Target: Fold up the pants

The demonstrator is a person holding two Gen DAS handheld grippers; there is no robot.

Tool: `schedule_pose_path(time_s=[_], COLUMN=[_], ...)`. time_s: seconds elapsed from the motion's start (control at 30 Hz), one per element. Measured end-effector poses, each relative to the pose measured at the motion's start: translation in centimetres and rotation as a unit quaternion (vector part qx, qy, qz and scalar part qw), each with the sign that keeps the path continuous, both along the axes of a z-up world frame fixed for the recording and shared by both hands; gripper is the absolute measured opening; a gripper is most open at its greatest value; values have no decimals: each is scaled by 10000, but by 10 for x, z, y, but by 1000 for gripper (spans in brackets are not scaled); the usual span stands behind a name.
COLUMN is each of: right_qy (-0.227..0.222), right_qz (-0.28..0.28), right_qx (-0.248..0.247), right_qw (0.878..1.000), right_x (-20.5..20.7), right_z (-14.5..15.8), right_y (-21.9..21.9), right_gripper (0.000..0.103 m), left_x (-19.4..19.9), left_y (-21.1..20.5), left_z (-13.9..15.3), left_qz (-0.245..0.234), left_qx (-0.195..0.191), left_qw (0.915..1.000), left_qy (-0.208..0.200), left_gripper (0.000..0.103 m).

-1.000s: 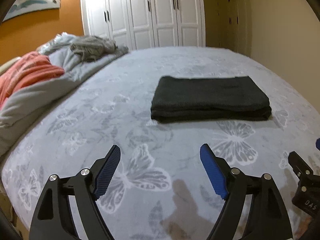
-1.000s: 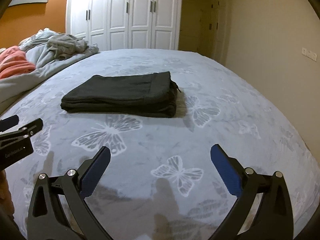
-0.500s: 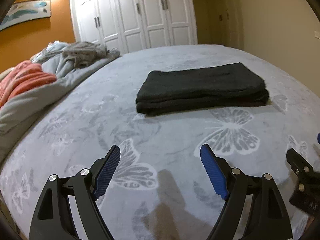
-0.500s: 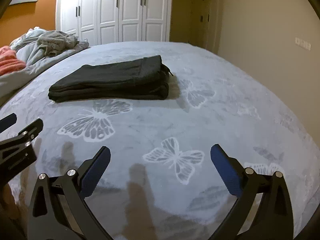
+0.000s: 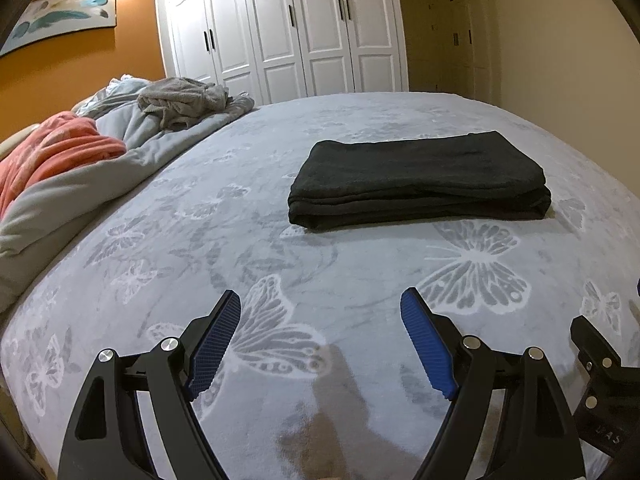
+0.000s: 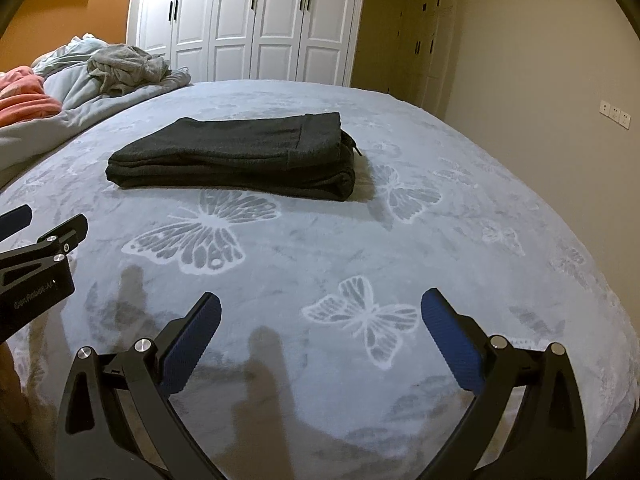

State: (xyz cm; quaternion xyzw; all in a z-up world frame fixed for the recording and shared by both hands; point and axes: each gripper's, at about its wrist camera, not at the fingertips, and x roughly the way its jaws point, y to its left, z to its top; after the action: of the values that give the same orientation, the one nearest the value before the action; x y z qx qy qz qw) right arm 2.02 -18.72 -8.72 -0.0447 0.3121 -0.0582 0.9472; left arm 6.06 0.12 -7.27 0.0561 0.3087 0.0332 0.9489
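Observation:
The dark grey pants (image 5: pixel 420 178) lie folded in a neat flat rectangle on the grey butterfly-print bedspread (image 5: pixel 280 264). They also show in the right wrist view (image 6: pixel 236 156), with the waistband end to the right. My left gripper (image 5: pixel 322 312) is open and empty, held above the bedspread well short of the pants. My right gripper (image 6: pixel 320 312) is open and empty too, also near the bed's front edge. Part of the right gripper (image 5: pixel 600 364) shows at the left wrist view's right edge, and part of the left gripper (image 6: pixel 36 256) at the right wrist view's left edge.
A rumpled grey duvet (image 5: pixel 80 184), an orange blanket (image 5: pixel 56 152) and a grey garment (image 5: pixel 180 100) are piled on the bed's left side. White wardrobe doors (image 5: pixel 288 32) stand behind the bed. A beige wall (image 6: pixel 540 100) runs along the right.
Both grippers have drawn back from the folded pants and tilted slightly, so the pants sit farther off. The pants have not moved. Both grippers stay open.

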Motion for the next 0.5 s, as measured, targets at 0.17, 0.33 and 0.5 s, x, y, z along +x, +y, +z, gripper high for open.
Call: schedule_pose_path(time_s=[0.17, 0.33, 0.5], right_qy=[11, 20, 22], right_qz=[-2, -6, -2], right_qx=[6, -4, -4], right_qw=[10000, 10000, 10000], right_x=[0, 0, 0], right_z=[0, -1, -1], right_y=[0, 0, 0], right_gripper=[98, 98, 98], left_x=[0, 2, 1], left_y=[-2, -1, 0], left_z=[0, 0, 0], left_qz=[-18, 15, 26], left_qx=[31, 3, 3], left_qw=[10000, 10000, 10000], left_qy=[14, 57, 59], left_gripper=[80, 80, 80])
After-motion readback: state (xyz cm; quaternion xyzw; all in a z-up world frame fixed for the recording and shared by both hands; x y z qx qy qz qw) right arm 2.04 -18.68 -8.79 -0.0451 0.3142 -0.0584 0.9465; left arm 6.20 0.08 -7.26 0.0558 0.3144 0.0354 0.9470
